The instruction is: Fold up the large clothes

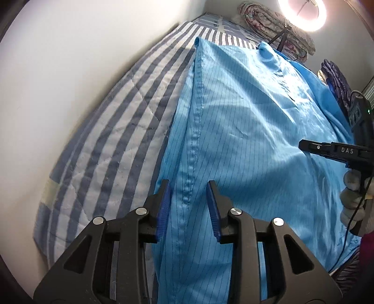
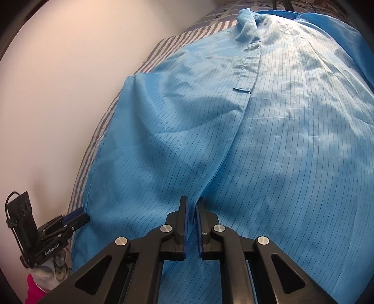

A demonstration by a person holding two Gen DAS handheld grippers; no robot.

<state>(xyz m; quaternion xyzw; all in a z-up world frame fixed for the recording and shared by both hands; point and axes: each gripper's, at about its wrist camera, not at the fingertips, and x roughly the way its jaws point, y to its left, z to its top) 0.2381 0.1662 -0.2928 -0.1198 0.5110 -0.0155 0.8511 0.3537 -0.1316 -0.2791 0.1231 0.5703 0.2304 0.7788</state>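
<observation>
- A thin blue coat lies spread on a striped bed: light, limp, likely slippery.
- Left tongs stand apart over its side seam; right tongs pinch a fabric ridge.
- Best gripped at seams or hem.

Bright ring light glare, fisheye-warped edges

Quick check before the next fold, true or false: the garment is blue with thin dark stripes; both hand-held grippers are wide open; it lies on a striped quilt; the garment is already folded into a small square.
1. The blue garment has thin dark stripes. True.
2. Both are wide open. False: the left hand-held gripper is open over a seam; the right hand-held gripper is shut on fabric.
3. It lies on a striped quilt. True.
4. Already folded into a small square. False: it is spread out.
</observation>
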